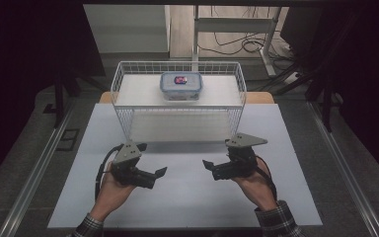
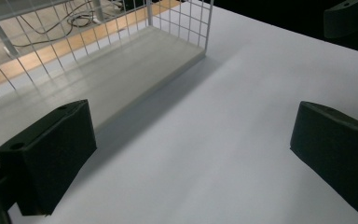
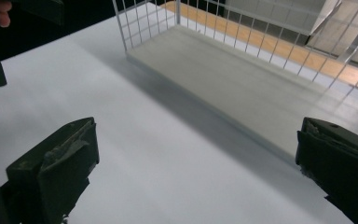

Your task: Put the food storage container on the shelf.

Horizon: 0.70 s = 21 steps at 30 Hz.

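With jaws spread apart and nothing gripped, the left claw (image 1: 162, 171) and right claw (image 1: 208, 165) are held low over the counter (image 1: 187, 197), the lidded container (image 1: 180, 85) being located straight ahead inside the wire basket (image 1: 128, 123), roughly equidistant from the 2 claws.

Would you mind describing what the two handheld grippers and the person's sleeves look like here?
Both the left gripper and the right gripper are black, each with two blocky black jaws and a grey three-cornered plate on top. A black cable trails from each. The person wears plaid, checked sleeves.
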Each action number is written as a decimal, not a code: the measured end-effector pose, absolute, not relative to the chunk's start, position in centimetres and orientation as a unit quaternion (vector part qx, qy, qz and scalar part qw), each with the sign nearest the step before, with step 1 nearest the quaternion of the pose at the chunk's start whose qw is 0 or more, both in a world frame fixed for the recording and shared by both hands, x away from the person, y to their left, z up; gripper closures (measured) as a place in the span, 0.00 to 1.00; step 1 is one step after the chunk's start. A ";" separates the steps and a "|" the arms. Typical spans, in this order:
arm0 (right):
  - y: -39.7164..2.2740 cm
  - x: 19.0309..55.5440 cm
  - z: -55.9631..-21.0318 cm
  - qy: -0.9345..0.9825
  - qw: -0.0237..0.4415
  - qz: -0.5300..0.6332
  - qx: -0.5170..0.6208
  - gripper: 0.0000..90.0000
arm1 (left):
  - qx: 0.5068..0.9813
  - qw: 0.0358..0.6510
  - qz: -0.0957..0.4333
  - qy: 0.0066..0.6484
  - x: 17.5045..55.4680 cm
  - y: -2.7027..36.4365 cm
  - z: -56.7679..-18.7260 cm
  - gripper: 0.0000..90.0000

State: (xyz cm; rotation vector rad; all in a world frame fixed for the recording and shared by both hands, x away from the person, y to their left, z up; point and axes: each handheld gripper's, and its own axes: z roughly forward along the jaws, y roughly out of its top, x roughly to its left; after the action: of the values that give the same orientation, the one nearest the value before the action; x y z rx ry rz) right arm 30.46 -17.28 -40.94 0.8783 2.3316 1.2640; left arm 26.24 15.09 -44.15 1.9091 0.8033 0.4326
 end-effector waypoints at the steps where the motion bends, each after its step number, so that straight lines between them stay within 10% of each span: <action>1: -17.5 30.2 -41.2 0.822 0.174 0.445 0.312 0.00 | 0.786 0.491 0.176 0.332 26.0 15.1 -44.4 0.00; 21: -21.6 25.4 -47.8 0.813 0.202 0.427 0.339 0.00 | 0.788 0.450 0.207 0.366 20.6 17.3 -51.5 0.00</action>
State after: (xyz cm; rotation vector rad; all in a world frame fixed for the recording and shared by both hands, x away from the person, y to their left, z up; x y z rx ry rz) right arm 25.42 -21.57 -47.78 0.9460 2.2709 1.1933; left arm 20.60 17.26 -51.53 1.9480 0.9060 0.5109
